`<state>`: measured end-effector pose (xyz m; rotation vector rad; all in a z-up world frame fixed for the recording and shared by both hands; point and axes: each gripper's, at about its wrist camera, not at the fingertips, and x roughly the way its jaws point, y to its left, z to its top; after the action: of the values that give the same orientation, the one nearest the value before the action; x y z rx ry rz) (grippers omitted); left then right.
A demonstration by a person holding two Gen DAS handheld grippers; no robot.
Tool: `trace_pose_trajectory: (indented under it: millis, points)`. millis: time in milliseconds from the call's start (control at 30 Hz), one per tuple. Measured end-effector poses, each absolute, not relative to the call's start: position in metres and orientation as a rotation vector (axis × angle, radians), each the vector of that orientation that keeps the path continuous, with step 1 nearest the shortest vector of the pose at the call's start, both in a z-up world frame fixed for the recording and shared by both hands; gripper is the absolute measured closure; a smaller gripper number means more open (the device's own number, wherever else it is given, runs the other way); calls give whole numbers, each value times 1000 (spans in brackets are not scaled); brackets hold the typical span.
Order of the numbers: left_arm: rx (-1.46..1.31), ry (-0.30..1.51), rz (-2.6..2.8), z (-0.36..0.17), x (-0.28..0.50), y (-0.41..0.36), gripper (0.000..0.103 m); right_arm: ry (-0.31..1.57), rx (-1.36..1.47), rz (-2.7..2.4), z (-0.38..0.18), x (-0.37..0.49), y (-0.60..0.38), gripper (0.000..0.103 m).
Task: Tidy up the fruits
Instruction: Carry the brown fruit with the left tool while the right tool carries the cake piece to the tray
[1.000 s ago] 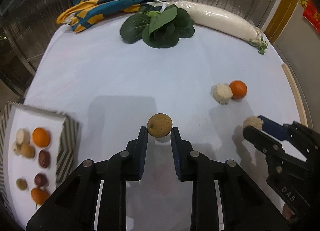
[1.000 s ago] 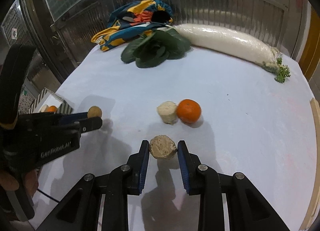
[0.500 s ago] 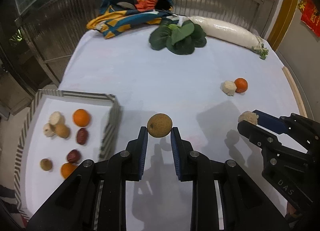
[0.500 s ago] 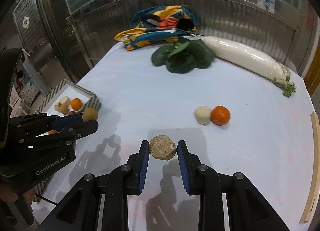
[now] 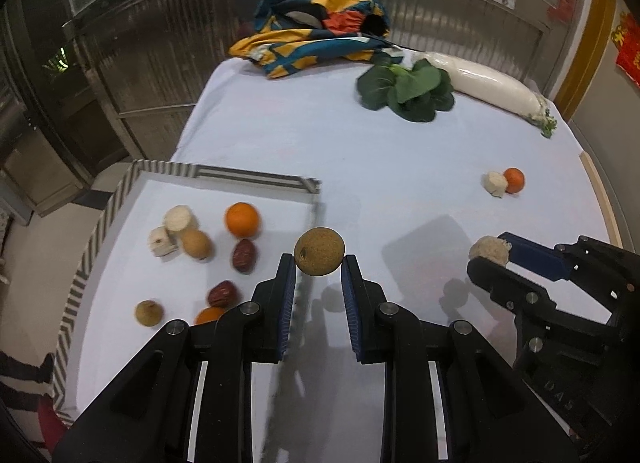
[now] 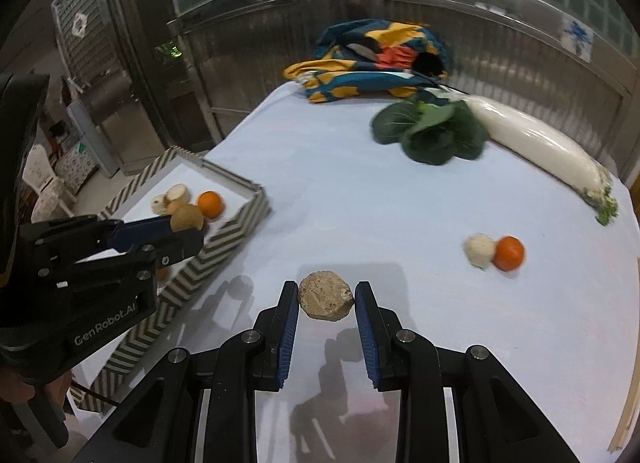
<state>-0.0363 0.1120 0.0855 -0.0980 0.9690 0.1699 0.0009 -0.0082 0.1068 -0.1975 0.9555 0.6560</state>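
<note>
Both claws are carrying toward the tray [image 5: 224,177]: the left claw [image 5: 319,275], clamped on a longan [image 5: 319,250], is now reaching its rim; the right claw [image 6: 326,305] is gripping a pale chunk [image 6: 326,301] (perhaps a peeled fruit), trailing over the desk [image 6: 360,199].

Your white tabletop [image 5: 360,167] carried a striped tray [image 5: 256,179] at its left edge, a patterned cloth [image 5: 316,39], leafy greens [image 5: 408,91] and a white radish [image 5: 492,83] at the back, and an orange [image 5: 513,180] touching a pale chunk [image 5: 494,184] on the right.
</note>
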Motion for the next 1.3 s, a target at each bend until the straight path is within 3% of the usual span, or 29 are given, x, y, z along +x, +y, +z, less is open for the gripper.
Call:
trace_pose_trajectory:
  millis: [1300]
  points:
    - [-228,1048,330,52,-49,243,80,988,-294,904,89,-6,129,75]
